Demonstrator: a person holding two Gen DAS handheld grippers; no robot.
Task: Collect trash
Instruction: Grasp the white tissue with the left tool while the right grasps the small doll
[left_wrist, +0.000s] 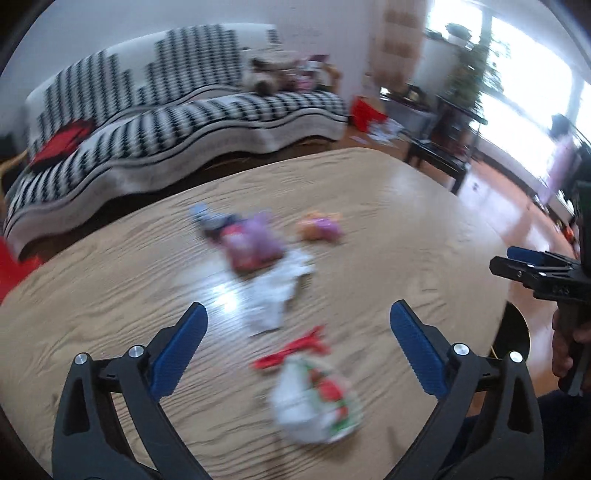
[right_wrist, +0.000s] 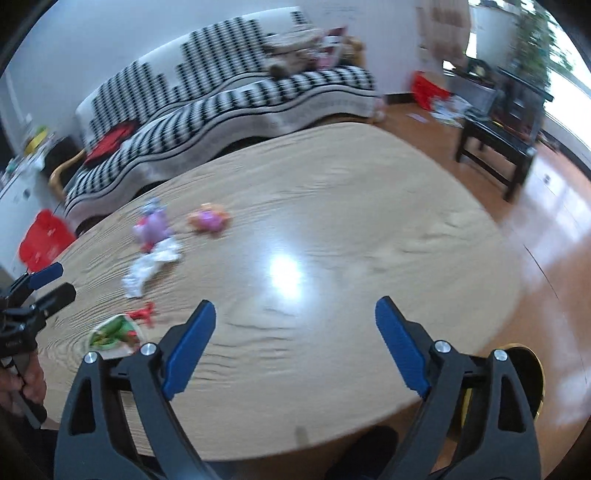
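Wood table (left_wrist: 110, 295) w/ 5 loose wrappers (left_wrist: 251, 243), no bin visible

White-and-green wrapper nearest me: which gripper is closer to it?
Left. The left gripper hangs open right above the white-and-green wrapper; the right gripper, also open, is off to its right over bare table.

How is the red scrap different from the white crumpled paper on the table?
The red scrap is bright red, while the white crumpled paper is pale. The red scrap is thin and stringy; the white crumpled paper is broad and bunched up. The red scrap is also the smaller, and lies nearer the camera in the left wrist view. Both lie loose on the wooden table, and neither gripper touches them.
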